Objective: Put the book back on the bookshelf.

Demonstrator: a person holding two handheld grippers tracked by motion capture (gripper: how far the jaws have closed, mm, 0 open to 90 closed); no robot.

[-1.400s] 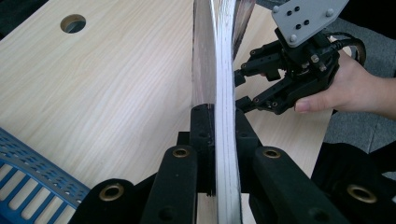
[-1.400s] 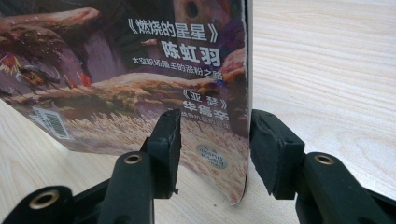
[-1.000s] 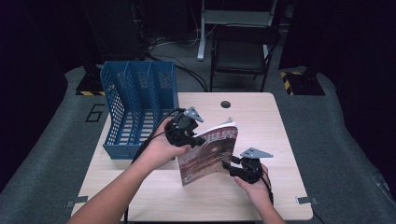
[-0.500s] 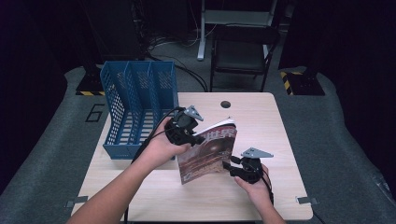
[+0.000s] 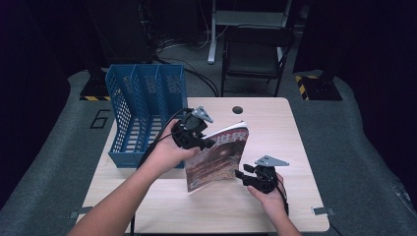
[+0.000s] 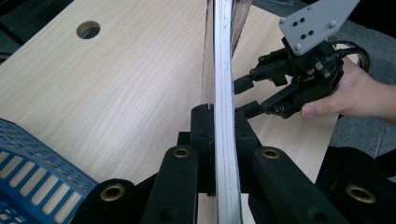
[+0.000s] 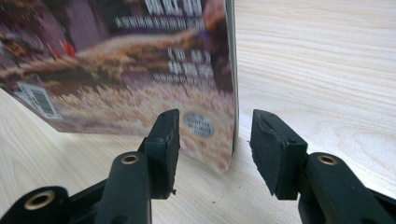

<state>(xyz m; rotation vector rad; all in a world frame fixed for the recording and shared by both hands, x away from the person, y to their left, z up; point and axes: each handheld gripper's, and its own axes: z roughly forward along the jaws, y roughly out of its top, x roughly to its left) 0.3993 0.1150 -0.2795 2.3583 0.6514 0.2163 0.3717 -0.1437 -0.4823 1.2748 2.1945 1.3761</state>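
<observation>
The magazine [image 5: 218, 157] stands on edge on the surface [image 5: 275, 123], tilted, long axis running from its raised far corner down to its near corner, cover toward the right gripper [image 5: 244, 174]. The left gripper [image 5: 209, 144] reaches in from the left, jaws pinching the upper edge. The right gripper's 2 jaws stand spread, straddling the lower corner, not pressing. The blue file rack [image 5: 142, 113] stands left.
</observation>
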